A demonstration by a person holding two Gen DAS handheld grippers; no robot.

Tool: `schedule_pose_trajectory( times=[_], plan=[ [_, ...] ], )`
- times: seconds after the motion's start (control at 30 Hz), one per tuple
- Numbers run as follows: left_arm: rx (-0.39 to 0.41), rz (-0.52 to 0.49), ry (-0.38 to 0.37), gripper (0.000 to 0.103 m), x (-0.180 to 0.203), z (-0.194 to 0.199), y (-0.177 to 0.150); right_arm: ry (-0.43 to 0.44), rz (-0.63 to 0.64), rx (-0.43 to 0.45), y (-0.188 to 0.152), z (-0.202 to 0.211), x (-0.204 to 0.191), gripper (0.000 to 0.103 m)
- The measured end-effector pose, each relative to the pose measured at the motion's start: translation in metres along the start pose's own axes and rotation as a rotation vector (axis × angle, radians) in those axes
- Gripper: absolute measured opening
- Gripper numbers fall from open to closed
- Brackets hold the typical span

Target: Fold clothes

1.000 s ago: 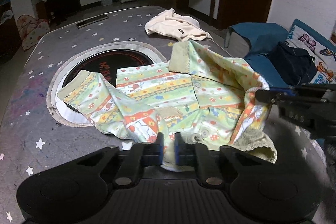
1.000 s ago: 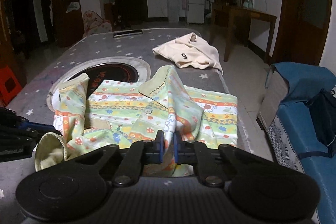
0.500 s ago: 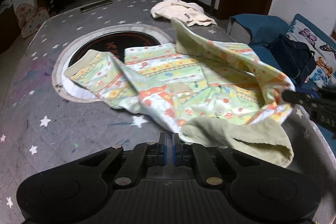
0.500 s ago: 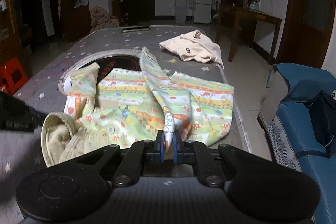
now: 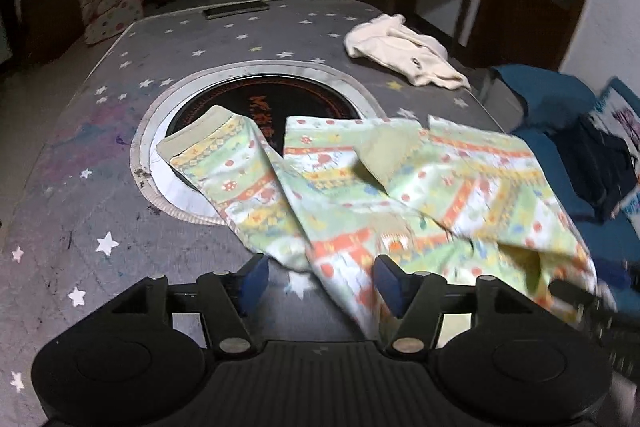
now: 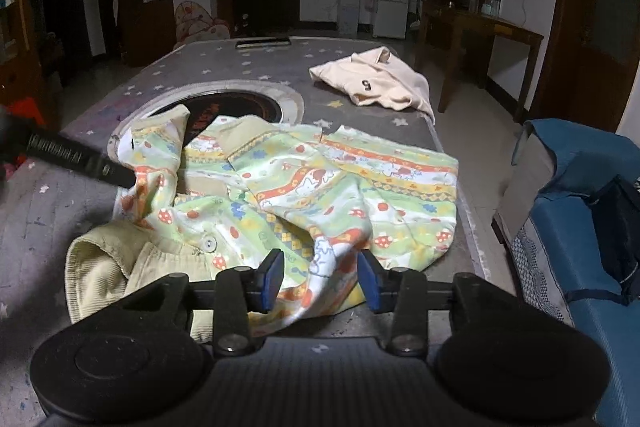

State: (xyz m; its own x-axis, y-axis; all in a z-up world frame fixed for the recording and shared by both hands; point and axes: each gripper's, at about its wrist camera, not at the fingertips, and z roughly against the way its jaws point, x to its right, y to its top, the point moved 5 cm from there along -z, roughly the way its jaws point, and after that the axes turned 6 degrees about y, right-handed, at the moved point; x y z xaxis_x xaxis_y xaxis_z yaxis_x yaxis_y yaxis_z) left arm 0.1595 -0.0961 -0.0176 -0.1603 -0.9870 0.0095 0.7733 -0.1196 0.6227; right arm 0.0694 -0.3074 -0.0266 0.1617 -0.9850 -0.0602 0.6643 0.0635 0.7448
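Note:
A child's green, yellow and orange patterned shirt (image 5: 400, 195) lies spread on the grey star-print table (image 5: 80, 187), one sleeve over the round black inset (image 5: 264, 99). It also shows in the right wrist view (image 6: 320, 187), its olive collar (image 6: 112, 259) bunched at the near left. My left gripper (image 5: 318, 279) is open, its blue pads on either side of the shirt's near hem. My right gripper (image 6: 320, 277) is open, with the hem lying loose between its pads. The left gripper's dark body (image 6: 76, 159) shows at the left in the right wrist view.
A cream garment (image 6: 372, 83) lies at the table's far right. A dark flat device (image 5: 236, 10) lies at the far edge. A blue sofa (image 6: 580, 227) with a dark bag (image 5: 596, 163) stands to the right. A wooden table (image 6: 480, 31) stands behind.
Both grippers were shut on the shirt's hem and have opened. The lifted half of the shirt has dropped back onto the table.

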Motion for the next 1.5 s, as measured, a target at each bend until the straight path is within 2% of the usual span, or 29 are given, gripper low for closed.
schedule_pose_trajectory(
  times=[0.2,0.3,0.37,0.4,0.43,0.53,0.63,0.8,0.97,1.13,1.23,1.33,1.37,1.43,1.5],
  plan=[
    [-0.033,0.096,-0.034,0.06,-0.01,-0.024,0.007,0.009,-0.028,-0.037,-0.005,-0.012,0.009,0.039],
    [-0.039,0.129,-0.07,0.058,-0.012,-0.031,0.008,0.013,-0.035,-0.05,-0.006,-0.015,0.012,0.03],
    [-0.037,0.12,-0.085,0.052,-0.009,-0.034,0.009,0.022,-0.041,-0.06,-0.006,-0.018,0.013,0.024],
    [-0.034,0.109,-0.091,0.044,-0.007,-0.035,0.01,0.023,-0.039,-0.061,-0.006,-0.018,0.013,0.022],
    [-0.031,0.1,-0.098,0.029,-0.006,-0.036,0.01,0.023,-0.037,-0.06,-0.005,-0.017,0.013,0.017],
    [-0.023,0.086,-0.112,0.01,-0.005,-0.036,0.011,0.022,-0.024,-0.056,-0.002,-0.016,0.012,0.01],
    [0.0,0.088,-0.118,0.003,-0.01,-0.033,0.013,0.017,-0.001,-0.043,0.005,-0.012,0.01,0.008],
    [0.078,0.135,-0.093,0.001,-0.034,-0.016,0.03,0.001,0.022,-0.002,0.034,-0.009,0.009,0.007],
    [0.182,0.193,-0.049,0.001,-0.068,0.012,0.065,-0.035,0.047,0.084,0.09,-0.009,0.004,0.007],
    [0.325,0.263,-0.026,0.001,-0.105,0.062,0.116,-0.058,0.074,0.235,0.16,0.003,-0.009,0.007],
    [0.442,0.266,-0.023,0.001,-0.122,0.108,0.143,-0.059,0.093,0.351,0.197,0.022,-0.02,0.007],
    [0.522,0.217,0.003,0.001,-0.131,0.151,0.15,-0.031,0.115,0.427,0.219,0.044,-0.032,0.007],
    [0.525,0.194,0.009,0.001,-0.132,0.159,0.146,-0.011,0.131,0.435,0.221,0.051,-0.037,0.007],
    [0.515,0.142,0.021,0.001,-0.134,0.171,0.134,0.013,0.171,0.418,0.211,0.057,-0.044,0.007],
    [0.478,0.087,0.033,0.001,-0.136,0.174,0.11,0.049,0.197,0.359,0.19,0.057,-0.05,0.007]
  ],
)
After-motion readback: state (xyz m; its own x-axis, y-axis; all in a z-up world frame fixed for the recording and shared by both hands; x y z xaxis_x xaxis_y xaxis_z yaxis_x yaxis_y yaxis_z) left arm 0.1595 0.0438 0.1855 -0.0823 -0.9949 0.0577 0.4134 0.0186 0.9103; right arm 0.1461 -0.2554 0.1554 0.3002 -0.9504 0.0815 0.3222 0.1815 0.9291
